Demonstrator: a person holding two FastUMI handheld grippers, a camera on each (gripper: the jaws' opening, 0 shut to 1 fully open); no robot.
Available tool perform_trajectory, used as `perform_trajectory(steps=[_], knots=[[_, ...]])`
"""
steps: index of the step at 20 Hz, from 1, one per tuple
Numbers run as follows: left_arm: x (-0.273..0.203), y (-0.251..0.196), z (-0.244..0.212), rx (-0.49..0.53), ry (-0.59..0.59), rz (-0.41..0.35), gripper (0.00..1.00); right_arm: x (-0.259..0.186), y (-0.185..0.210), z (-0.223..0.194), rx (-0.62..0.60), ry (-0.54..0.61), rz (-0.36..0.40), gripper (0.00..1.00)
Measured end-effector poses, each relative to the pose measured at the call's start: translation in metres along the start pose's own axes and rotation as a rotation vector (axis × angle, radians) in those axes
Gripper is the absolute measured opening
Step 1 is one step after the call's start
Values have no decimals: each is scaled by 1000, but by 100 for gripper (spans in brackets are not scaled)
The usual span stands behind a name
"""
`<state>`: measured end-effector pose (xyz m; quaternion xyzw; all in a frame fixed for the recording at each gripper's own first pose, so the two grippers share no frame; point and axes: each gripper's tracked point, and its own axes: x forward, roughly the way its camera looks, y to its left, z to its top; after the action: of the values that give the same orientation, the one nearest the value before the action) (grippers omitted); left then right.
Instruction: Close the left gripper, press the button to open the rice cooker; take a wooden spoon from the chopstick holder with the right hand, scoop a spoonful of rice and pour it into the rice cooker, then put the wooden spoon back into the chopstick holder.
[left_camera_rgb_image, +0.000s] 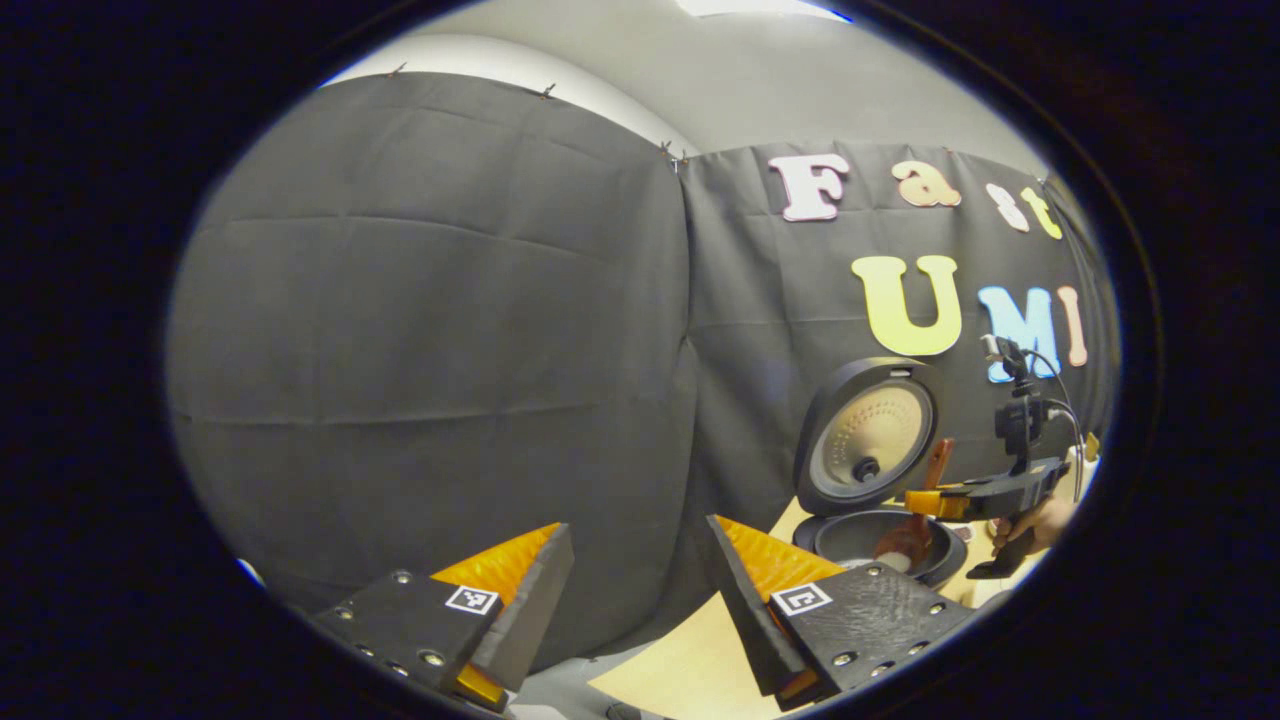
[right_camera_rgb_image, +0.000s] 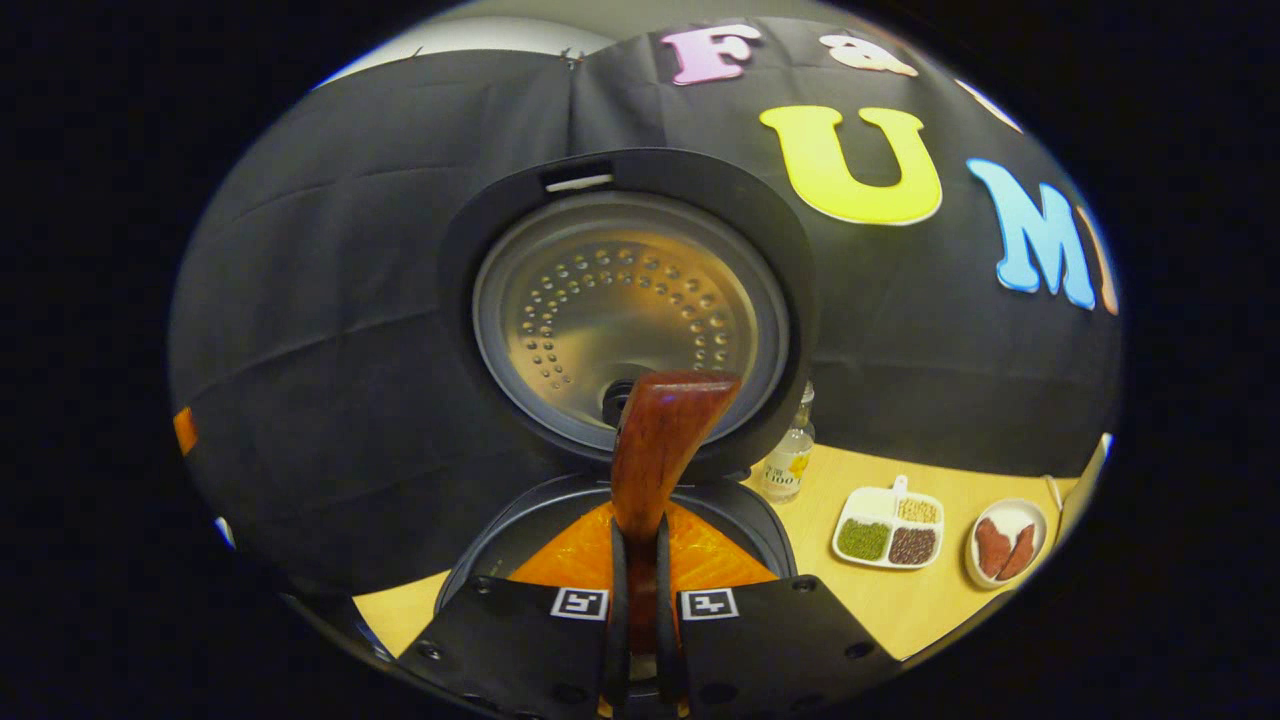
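The black rice cooker (left_camera_rgb_image: 880, 540) stands with its lid (right_camera_rgb_image: 630, 310) raised upright, the inner pot's rim (right_camera_rgb_image: 545, 505) showing below. My right gripper (right_camera_rgb_image: 640, 560) is shut on a reddish wooden spoon (right_camera_rgb_image: 660, 440), whose handle end points up in front of the lid. In the left gripper view that right gripper (left_camera_rgb_image: 925, 503), held by a hand (left_camera_rgb_image: 1045, 520), hovers over the pot. The spoon's bowl (left_camera_rgb_image: 905, 545) dips into the pot with something pale under it. My left gripper (left_camera_rgb_image: 640, 560) is open, off to the cooker's left, with nothing between its fingers.
On the wooden table (right_camera_rgb_image: 960, 610), right of the cooker, stand a small clear bottle (right_camera_rgb_image: 790, 465), a white divided plate (right_camera_rgb_image: 890, 535) of beans and grains, and a small dish (right_camera_rgb_image: 1008, 545) with reddish pieces. The table's left edge (left_camera_rgb_image: 650, 650) lies below my left gripper.
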<state>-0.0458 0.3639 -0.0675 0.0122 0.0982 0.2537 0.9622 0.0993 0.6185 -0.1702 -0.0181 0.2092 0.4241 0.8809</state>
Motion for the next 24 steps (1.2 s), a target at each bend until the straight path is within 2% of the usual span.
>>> perform_trajectory(steps=[4, 12, 14, 15, 17, 24], knots=[[-1, -1, 1, -3, -1, -3, 80, -1, -1, 8, -214, -43, -20, 12], [-1, -3, 3, -8, -3, -2, 80, -11, 29, 24, -668, -161, -47, 12], [0, -4, 4, -8, -4, -4, 80, -13, 30, 27, -731, -185, -65, 12], [0, -4, 5, -7, -5, -5, 80, -12, 29, 25, -719, -182, -64, 10], [0, -7, 8, -5, -11, -12, 81, -10, 26, 21, -629, -167, -49, 12], [10, -38, 25, -6, -30, -60, 80, -28, 32, 27, -108, -117, 31, 12]])
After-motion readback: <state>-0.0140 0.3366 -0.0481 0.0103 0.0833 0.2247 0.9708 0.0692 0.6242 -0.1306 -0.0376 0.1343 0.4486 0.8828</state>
